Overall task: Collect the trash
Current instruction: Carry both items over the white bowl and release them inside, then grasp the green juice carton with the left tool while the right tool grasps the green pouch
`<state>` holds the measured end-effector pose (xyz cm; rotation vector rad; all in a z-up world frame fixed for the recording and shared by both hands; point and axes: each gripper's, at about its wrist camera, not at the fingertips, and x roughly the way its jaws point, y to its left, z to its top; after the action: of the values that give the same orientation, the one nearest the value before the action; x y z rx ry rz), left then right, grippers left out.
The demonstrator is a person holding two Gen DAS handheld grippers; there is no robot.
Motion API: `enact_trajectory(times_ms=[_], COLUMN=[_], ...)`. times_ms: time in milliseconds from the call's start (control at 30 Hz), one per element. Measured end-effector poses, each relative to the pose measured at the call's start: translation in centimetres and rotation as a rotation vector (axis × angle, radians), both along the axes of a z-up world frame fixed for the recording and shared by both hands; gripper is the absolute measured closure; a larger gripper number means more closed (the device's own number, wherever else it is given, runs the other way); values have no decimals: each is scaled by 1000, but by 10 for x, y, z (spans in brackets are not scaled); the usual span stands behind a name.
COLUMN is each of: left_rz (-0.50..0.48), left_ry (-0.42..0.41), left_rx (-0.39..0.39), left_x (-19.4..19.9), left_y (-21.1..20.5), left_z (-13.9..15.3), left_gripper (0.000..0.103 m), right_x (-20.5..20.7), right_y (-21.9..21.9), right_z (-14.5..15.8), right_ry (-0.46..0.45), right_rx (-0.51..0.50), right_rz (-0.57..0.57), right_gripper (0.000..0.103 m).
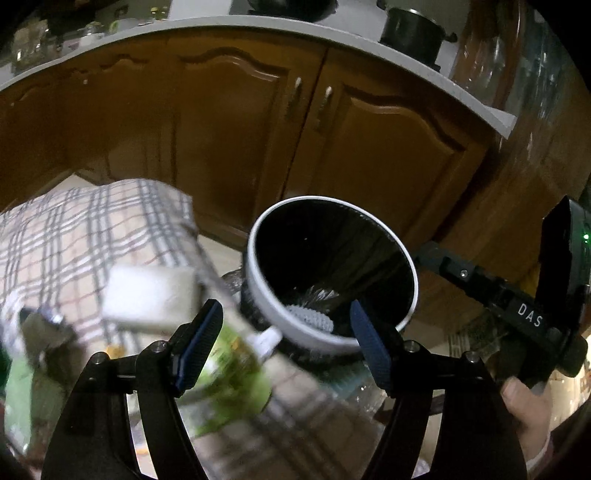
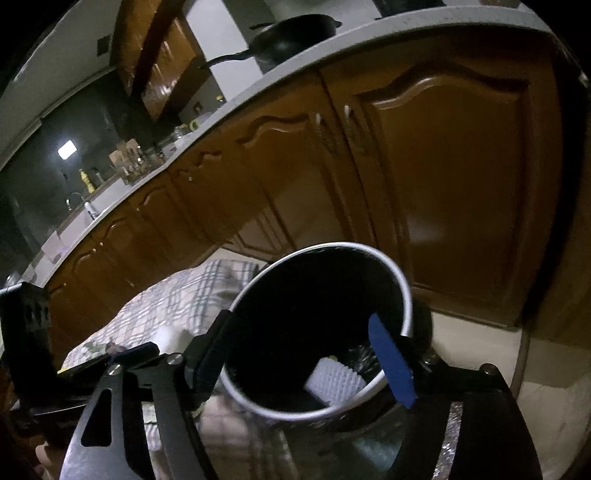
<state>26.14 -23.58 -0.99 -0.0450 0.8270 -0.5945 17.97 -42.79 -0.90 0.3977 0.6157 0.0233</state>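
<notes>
blurred plaid tablecloth (image 1: 74,236), white-rimmed bin (image 1: 402,254) beyond — brown cabinets (image 1: 229,122), grey countertop (image 1: 332,31)

At your twelve o'clock, the bin (image 1: 402,317) shows a white rim around a black liner (image 1: 332,251). At nine, the cloth (image 1: 74,236) is beige with grey plaid. Behind stand glossy brown cabinets (image 1: 229,140).

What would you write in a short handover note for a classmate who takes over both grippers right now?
Left gripper: open, empty, facing the trash bin.
Right gripper: open, empty, jaws straddling the trash bin's near rim.
Done: a white ribbed piece lies in the black-lined bin.
Left: a white packet and a blurred green wrapper sit on the checked cloth by the left gripper; collect those next.
</notes>
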Motion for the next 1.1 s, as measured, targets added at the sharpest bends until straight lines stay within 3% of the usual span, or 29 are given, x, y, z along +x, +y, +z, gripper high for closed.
enact_trajectory(times_ms=[733,867,1100], left_rz=[188,211,251], left_ry=[-16,-23,-29], left_rx=[2,25,60], left_x=[-65,-70,-66], left_y=[133,152,181], left_z=[-9,-9,-9], left_gripper=[30,30,30], right_x=[-23,-21,2], right_y=[95,113,145], right_z=[-17,-20,-20], right_ry=[39,41,61], right_rx=[46,18,-128], right_rz=[175,230,410], right_gripper=[24,24,25])
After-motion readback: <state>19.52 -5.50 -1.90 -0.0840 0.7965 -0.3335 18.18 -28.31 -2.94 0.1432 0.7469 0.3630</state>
